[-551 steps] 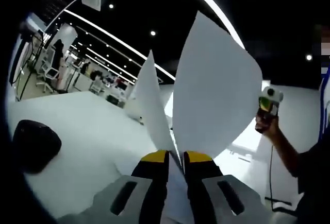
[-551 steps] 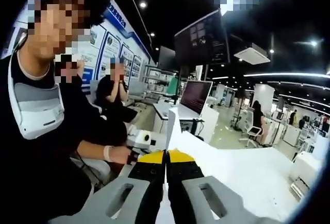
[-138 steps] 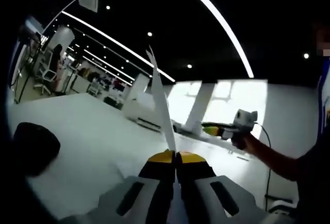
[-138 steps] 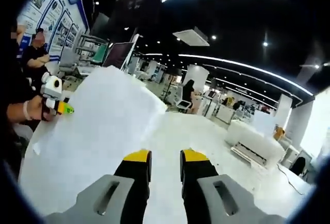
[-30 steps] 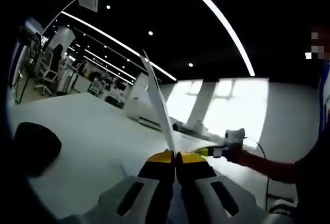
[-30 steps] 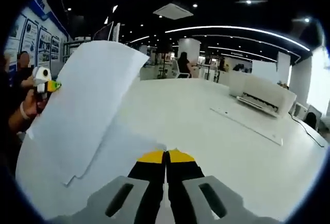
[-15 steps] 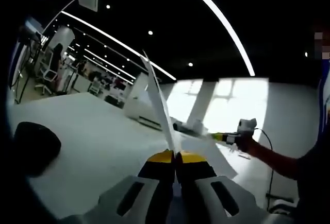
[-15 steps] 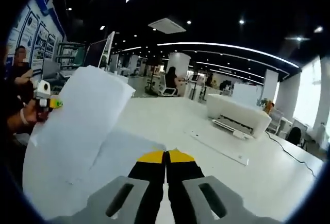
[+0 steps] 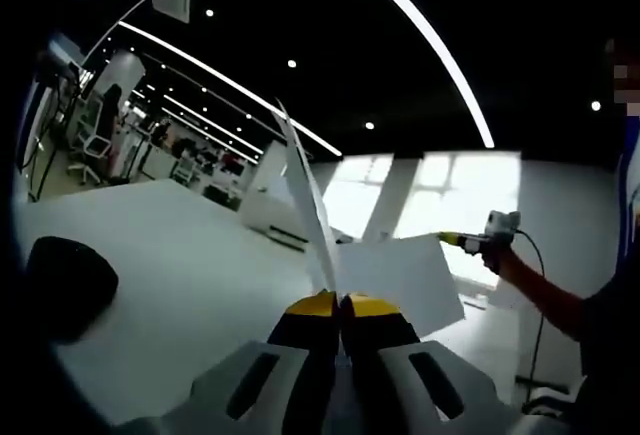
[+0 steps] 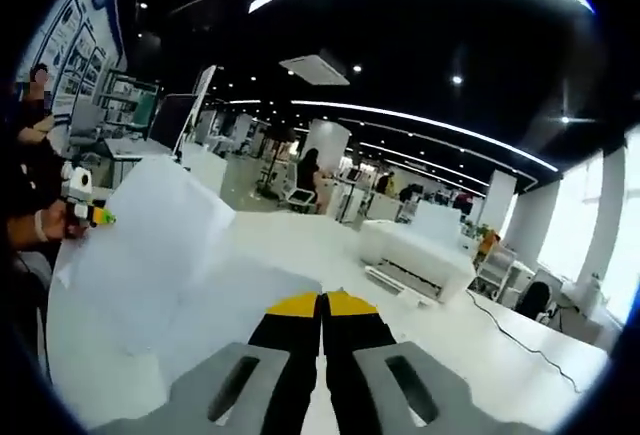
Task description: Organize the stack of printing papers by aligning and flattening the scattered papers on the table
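Note:
My left gripper (image 9: 340,301) is shut on white printing papers (image 9: 306,195), which stand up edge-on from its yellow-tipped jaws. From the right, my right gripper (image 9: 447,239) holds a single white sheet (image 9: 400,270) in the air beside those papers. In the right gripper view, my right gripper (image 10: 322,301) is shut on that sheet (image 10: 235,305), which spreads to the left of the jaws. Further left, the left gripper (image 10: 100,217) holds the upright papers (image 10: 150,235) by their edge. Both sets of paper are above the white table (image 9: 180,275).
A black rounded object (image 9: 65,285) lies on the table at the left. A white printer (image 10: 415,255) sits at the far side, with a cable (image 10: 520,340) trailing to its right. A person's arm (image 9: 545,300) reaches in from the right. People and desks fill the background.
My right gripper has risen from near the table, lifting its sheet up beside the left gripper's papers. The right view has tilted upward. The left gripper has kept still.

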`<state>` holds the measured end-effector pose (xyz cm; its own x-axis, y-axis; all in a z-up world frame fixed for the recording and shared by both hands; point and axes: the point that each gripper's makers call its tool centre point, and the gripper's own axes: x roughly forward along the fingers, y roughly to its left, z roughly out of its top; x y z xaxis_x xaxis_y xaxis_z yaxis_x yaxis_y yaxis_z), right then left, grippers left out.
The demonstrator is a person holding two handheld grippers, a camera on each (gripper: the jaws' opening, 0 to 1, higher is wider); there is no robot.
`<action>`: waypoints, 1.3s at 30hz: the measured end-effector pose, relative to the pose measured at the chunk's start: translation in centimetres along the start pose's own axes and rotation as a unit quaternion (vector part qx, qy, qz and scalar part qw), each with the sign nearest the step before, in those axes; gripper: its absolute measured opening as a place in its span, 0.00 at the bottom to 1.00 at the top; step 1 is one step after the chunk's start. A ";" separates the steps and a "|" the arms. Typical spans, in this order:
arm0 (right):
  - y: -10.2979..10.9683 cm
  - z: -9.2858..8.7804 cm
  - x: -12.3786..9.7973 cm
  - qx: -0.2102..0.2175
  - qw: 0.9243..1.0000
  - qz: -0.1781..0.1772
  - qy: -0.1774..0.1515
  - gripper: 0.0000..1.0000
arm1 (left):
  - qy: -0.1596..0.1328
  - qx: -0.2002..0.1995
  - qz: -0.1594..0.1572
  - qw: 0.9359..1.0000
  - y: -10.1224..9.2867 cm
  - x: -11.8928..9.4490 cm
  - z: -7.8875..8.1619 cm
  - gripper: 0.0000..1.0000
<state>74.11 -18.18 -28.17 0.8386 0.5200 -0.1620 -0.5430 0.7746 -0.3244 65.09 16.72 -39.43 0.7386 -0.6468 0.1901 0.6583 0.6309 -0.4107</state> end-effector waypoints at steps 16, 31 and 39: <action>-4.9 4.9 -2.8 0.006 0.996 -0.087 -0.033 0.00 | -0.001 -0.001 0.000 1.000 -0.1 0.0 0.0 0.07; 0.7 7.3 -2.7 -0.011 0.998 -0.046 -0.047 0.00 | -0.001 -0.001 -0.001 1.000 0.0 0.0 0.0 0.07; 6.0 6.6 -1.6 -0.009 0.999 0.009 -0.040 0.00 | -0.001 -0.002 -0.001 1.000 -0.1 0.0 0.0 0.07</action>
<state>69.21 -12.06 -23.73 0.8218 0.5621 -0.0938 -0.5572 0.7581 -0.3389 65.05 16.68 -39.40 0.7374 -0.6472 0.1932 0.6595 0.6280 -0.4131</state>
